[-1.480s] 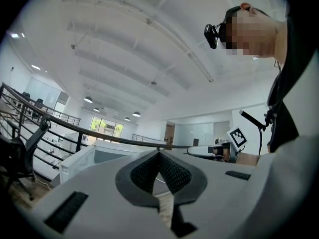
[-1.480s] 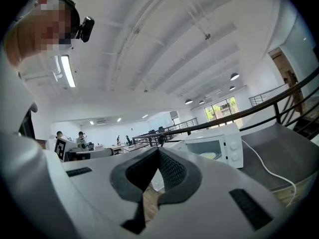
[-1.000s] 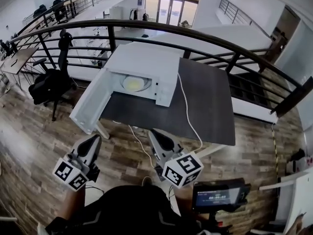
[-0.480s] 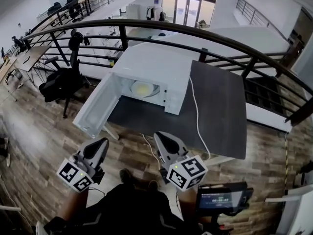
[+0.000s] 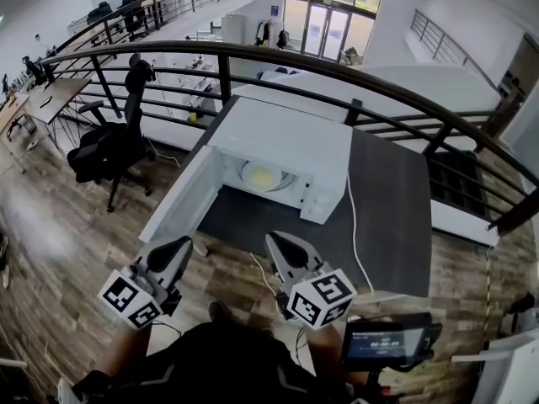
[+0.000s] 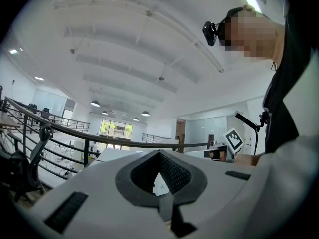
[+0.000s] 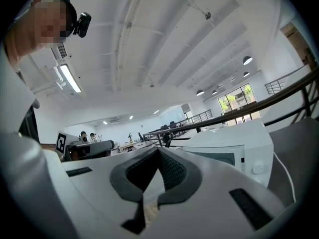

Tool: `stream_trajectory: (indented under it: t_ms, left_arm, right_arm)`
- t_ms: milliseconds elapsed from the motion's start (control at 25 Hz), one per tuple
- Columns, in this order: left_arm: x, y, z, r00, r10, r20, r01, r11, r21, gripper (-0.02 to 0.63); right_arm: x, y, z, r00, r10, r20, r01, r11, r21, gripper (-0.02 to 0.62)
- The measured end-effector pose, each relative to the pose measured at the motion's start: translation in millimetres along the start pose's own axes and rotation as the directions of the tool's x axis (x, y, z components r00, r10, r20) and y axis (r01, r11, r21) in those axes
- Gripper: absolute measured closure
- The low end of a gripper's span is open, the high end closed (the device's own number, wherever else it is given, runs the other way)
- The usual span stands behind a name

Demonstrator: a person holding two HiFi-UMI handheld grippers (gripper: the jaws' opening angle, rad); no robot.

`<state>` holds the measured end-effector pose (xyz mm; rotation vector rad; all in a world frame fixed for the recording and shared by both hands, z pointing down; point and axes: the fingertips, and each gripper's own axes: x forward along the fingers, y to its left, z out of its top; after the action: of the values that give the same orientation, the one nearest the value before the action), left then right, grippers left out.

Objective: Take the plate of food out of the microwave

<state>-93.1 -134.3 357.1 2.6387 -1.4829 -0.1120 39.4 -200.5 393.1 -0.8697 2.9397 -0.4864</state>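
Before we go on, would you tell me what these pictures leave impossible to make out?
- Food on the plate, head view: too small; only a pale yellow patch shows inside the microwave.
- Plate, both gripper views: not to be found; the bodies of the left gripper and right gripper fill the lower picture.
- Screen, head view, lower right: its print is too small to read.
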Motion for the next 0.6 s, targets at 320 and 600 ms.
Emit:
stream_trajectory:
  t_ms: [320,600]
  left_arm:
    - [0.9,49.8,17.6,0.999,-0.05,0.017,0.05,0.999,-0.011,0.604]
    - [-1.7,99.5,21.0,0.992,-0.125,0.037,0.126,0.991,-0.043,0.604]
  right_arm:
    - [48.3,1.6,8.1,0.998,-0.055,0.015,0.055,0.998,0.018,0.595]
    - [94.6,5.4,-1.3,0.991,-0.137,0.002,0.137,0.99,0.041,0.595]
